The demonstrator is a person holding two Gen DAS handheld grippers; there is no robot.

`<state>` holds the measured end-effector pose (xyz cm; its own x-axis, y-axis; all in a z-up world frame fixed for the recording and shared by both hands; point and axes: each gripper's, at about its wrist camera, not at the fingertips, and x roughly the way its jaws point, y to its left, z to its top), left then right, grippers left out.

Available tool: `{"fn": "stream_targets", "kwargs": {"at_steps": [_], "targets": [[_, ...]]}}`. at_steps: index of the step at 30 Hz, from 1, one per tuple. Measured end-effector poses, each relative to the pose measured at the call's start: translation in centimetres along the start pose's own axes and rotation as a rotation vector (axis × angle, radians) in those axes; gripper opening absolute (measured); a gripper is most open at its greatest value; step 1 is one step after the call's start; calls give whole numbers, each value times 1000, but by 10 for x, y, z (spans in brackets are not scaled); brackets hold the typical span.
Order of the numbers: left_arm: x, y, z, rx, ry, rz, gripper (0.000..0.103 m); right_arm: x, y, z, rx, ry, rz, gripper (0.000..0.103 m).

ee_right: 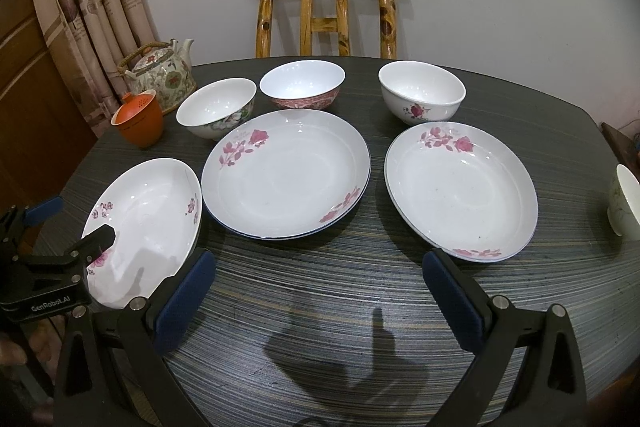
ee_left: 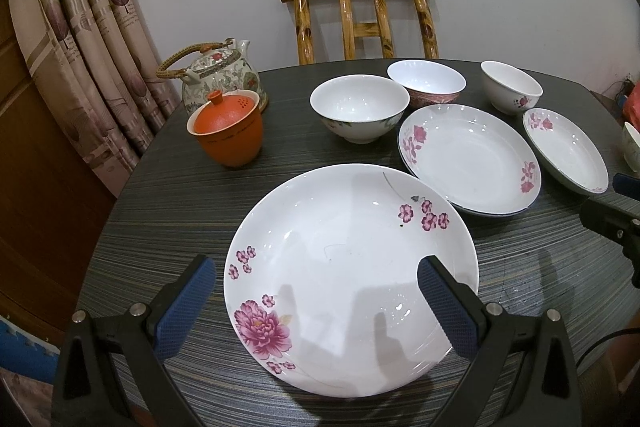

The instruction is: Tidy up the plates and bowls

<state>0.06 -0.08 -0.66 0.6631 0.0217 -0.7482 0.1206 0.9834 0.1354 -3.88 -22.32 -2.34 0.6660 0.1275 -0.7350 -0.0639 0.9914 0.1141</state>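
Note:
Three flowered white plates lie on the dark round table [ee_right: 320, 307]: a peony plate [ee_left: 352, 279] [ee_right: 148, 223] at the left, a middle plate [ee_right: 286, 173] [ee_left: 470, 159] and a right plate [ee_right: 460, 191] [ee_left: 566, 151]. Behind them stand three bowls: a left bowl [ee_right: 216, 107] [ee_left: 360, 107], a pink-patterned bowl [ee_right: 302, 83] [ee_left: 426, 81] and a rose bowl [ee_right: 422, 91] [ee_left: 512, 87]. My left gripper [ee_left: 316, 291] is open and empty above the peony plate. My right gripper [ee_right: 318, 279] is open and empty over bare table in front of the plates.
An orange lidded cup [ee_left: 226, 131] [ee_right: 138, 123] and a patterned teapot [ee_left: 220, 75] [ee_right: 160, 75] stand at the table's back left. Another bowl [ee_right: 624, 203] sits at the right edge. A bamboo chair [ee_right: 326, 19] stands behind the table. Curtains [ee_left: 80, 47] hang at the left.

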Motion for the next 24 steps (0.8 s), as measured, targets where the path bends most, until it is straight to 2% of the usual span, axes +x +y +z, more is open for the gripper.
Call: {"fn": "stream_targets", "kwargs": {"at_steps": [24], "targets": [[3, -3, -3, 4, 5, 0, 103, 1, 1, -1, -4, 6, 4, 103]]}}
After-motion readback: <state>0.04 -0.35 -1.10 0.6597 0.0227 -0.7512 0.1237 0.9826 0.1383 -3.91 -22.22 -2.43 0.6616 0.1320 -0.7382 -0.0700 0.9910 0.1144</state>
